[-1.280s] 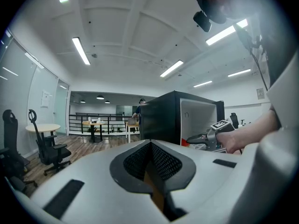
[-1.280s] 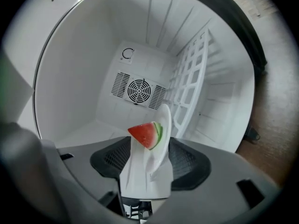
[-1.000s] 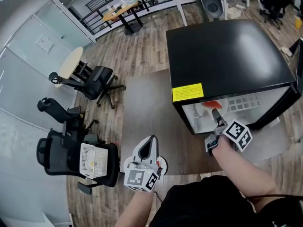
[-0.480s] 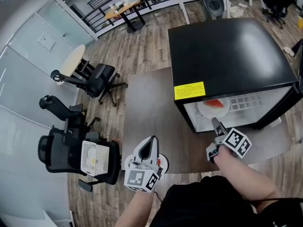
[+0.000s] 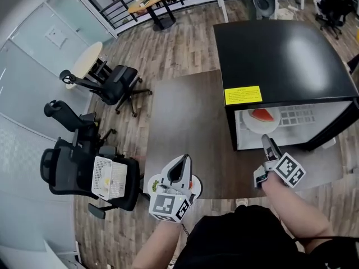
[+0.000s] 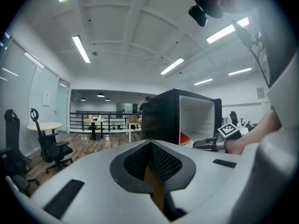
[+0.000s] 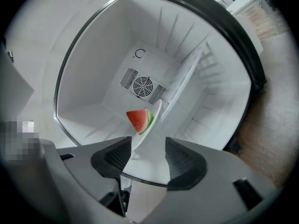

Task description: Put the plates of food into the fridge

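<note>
The half-hidden white round plate [image 5: 197, 190] lies at the near edge of the dark brown table [image 5: 185, 122], under the left gripper [image 5: 183, 161]; its food is unclear. The white round plate of watermelon [image 7: 145, 136] (one red wedge [image 7: 138, 120], green rind) sits inside the open black fridge [image 5: 280, 55]. The left gripper points nearly level, jaws pressed together. The right gripper [image 5: 267, 142] stands at the fridge mouth, jaws spread, the plate's rim between them, not pinched.

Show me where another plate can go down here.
Bare: the table left of the fridge, and the fridge floor right of the watermelon plate. Crowded: the fridge's left side, with that plate and the right gripper before it; the table's near edge, with the left gripper over another plate.
</note>
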A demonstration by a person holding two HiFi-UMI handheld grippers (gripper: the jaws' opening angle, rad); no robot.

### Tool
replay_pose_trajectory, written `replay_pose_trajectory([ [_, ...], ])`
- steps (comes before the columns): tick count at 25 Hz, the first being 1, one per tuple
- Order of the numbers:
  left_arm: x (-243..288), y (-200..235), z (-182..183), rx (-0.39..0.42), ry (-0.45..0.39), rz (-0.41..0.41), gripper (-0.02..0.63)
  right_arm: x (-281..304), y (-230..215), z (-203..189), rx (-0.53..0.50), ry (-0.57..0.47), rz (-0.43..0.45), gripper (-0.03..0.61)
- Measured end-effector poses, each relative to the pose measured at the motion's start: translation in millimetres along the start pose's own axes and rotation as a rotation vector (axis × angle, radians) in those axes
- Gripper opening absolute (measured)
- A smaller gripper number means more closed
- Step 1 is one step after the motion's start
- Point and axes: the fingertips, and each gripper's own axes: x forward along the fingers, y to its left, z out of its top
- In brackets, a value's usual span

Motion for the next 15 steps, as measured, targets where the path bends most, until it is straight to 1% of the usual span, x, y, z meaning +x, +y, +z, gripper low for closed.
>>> replay_pose_trajectory([
  [2, -8.4, 1.8, 9.0, -0.021, -0.037, -0.035, 0.005, -4.6, 2.8, -1.6, -0.013, -0.006, -0.004, 0.233],
  [3, -12.9, 5.1, 12.9, -0.033, -0.054, -0.039, 0.005, -6.5, 3.4, -2.5, -0.016, -0.008, -0.007, 0.233],
  [7, -28.4, 27.8, 10.4, -0.058, -0.056, 0.000, 0.005, -11.1, 2.9, -10.9, -0.012, -0.022, -0.024, 0.232],
  [11, -55.6, 49.9, 1.6, -0.065, -0.051, 0.026, 0.005, -14.9, -3.0, -40.3, 0.017, -0.009, -0.051, 0.232],
  [15, -89.8, 73.5, -3.1, -0.079, -0.046, 0.061, 0.005, -22.9, 5.6, -76.6, 0.034, 0.015, -0.058, 0.232],
])
